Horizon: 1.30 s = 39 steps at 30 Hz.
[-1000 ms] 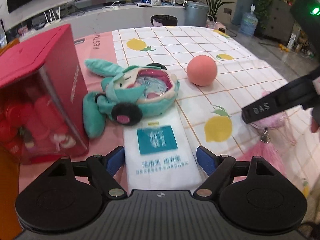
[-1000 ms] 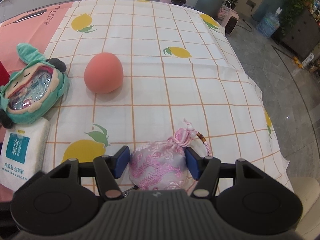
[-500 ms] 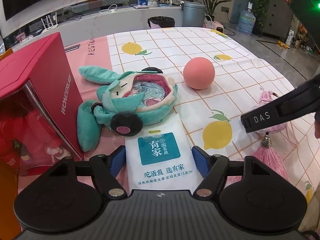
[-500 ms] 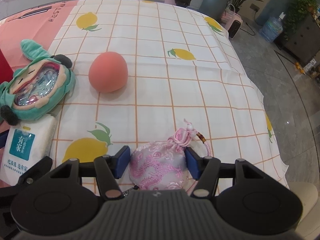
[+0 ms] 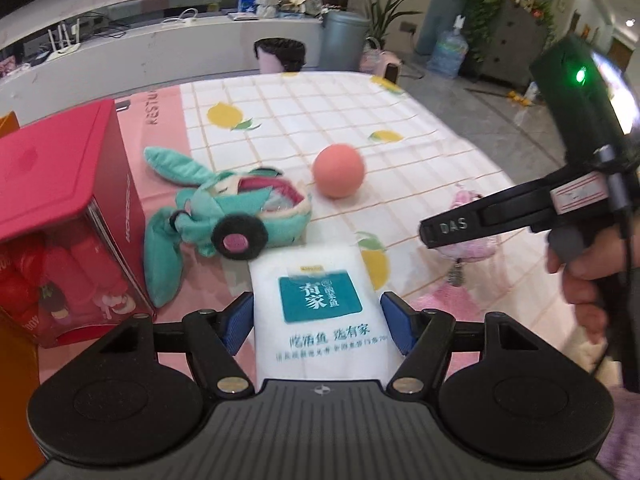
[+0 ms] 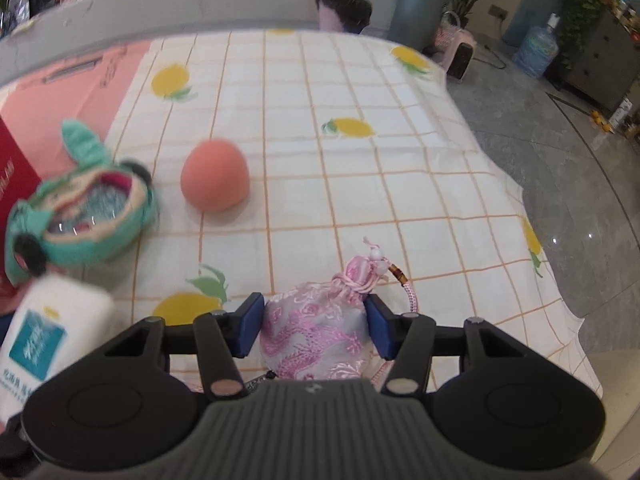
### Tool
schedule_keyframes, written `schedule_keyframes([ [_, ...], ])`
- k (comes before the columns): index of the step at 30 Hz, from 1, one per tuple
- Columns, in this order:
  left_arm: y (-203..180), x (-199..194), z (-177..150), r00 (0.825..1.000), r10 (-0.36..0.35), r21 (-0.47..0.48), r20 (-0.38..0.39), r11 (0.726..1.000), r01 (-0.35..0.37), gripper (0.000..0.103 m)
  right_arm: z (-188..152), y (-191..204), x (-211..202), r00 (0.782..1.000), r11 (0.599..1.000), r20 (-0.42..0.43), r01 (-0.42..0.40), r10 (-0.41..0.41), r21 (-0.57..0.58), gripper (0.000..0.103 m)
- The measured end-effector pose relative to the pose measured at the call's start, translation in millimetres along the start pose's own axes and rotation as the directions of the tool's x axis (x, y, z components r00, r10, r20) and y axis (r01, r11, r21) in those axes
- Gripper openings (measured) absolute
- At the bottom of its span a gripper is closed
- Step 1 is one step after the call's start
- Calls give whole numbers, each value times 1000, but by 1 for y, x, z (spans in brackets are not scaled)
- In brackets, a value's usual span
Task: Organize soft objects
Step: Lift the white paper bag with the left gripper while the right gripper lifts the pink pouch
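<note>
Lifted off the counter (image 5: 304,120) since a second ago, the white tissue pack (image 5: 320,312) sits between the closing left hand-held gripper (image 5: 318,322) pads; right hand-held gripper (image 6: 314,326) closes around the pink pouch (image 6: 316,336) lying near the counter's front edge.

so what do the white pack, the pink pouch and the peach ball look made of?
White pack: looks like soft matte plastic film over tissues, printed teal label; guessed from its pillowy corners. Pink pouch: shiny brocade-like fabric, woven pink pattern, gathered neck with beads. Peach ball: matte and smooth with no glare, probably foam or soft rubber; can't tell which.
</note>
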<state>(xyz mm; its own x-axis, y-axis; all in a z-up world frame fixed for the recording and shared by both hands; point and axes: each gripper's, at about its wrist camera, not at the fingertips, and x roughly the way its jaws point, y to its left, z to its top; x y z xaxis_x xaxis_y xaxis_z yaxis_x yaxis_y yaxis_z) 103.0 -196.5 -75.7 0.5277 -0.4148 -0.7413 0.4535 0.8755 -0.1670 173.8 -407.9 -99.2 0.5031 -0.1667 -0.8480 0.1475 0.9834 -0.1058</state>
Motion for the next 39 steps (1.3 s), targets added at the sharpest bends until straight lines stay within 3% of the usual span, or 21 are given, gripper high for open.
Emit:
schedule_keyframes([
  [4, 0, -20, 11, 998, -26, 17, 56, 1000, 25, 63, -1, -6, -11, 999, 999, 33, -4, 3, 40, 55],
  [7, 1, -30, 17, 995, -43, 47, 86, 998, 39, 60, -1, -5, -8, 1000, 999, 25, 3, -4, 48, 55],
  [13, 18, -2, -7, 999, -22, 32, -32, 999, 23, 60, -2, 2, -4, 1000, 999, 8, 10, -11, 32, 55],
  [14, 21, 3, -13, 998, -24, 41, -55, 999, 27, 61, -2, 3, -4, 1000, 1000, 5, 9, -9, 27, 55],
  [16, 24, 6, -23, 996, -44, 63, -74, 997, 49, 78, -3, 4, -2, 1000, 1000, -3, 15, -14, 15, 55],
  [18, 26, 6, -27, 990, -121, 114, -77, 985, 129, 92, -3, 4, 1, 1000, 1000, -9, 20, -20, 11, 55],
  [20, 25, 6, -30, 973, -218, 181, -77, 957, 228, 93, -3, 4, 2, 1000, 1000, -11, 20, -20, 11, 55],
  [22, 25, 9, -34, 966, -251, 200, -60, 945, 258, 95, -2, 5, 2, 1000, 1000, -9, 16, -16, 9, 55],
  [24, 22, 15, -39, 968, -244, 222, -65, 942, 253, 97, -3, 6, 1, 1000, 1000, -8, 14, -14, 3, 55],
  [27, 11, 24, -48, 990, -133, 313, -34, 940, 137, 97, -4, 8, 1, 1000, 1000, -8, 13, -14, -13, 55],
  [29, 10, 31, -50, 995, -93, 344, -44, 933, 103, 98, -4, 9, 1, 1000, 1000, -7, 11, -12, -16, 55],
  [36, 8, 31, -56, 991, -133, 376, -17, 918, 130, 101, -4, 12, 3, 1000, 999, -12, 10, -10, -38, 55],
  [38, 8, 31, -55, 986, -165, 375, -23, 913, 162, 97, -5, 13, 3, 1000, 999, -13, 10, -10, -49, 55],
  [39, 10, 30, -54, 986, -165, 367, -14, 917, 158, 85, -5, 14, 2, 1000, 999, -12, 8, -9, -52, 55],
])
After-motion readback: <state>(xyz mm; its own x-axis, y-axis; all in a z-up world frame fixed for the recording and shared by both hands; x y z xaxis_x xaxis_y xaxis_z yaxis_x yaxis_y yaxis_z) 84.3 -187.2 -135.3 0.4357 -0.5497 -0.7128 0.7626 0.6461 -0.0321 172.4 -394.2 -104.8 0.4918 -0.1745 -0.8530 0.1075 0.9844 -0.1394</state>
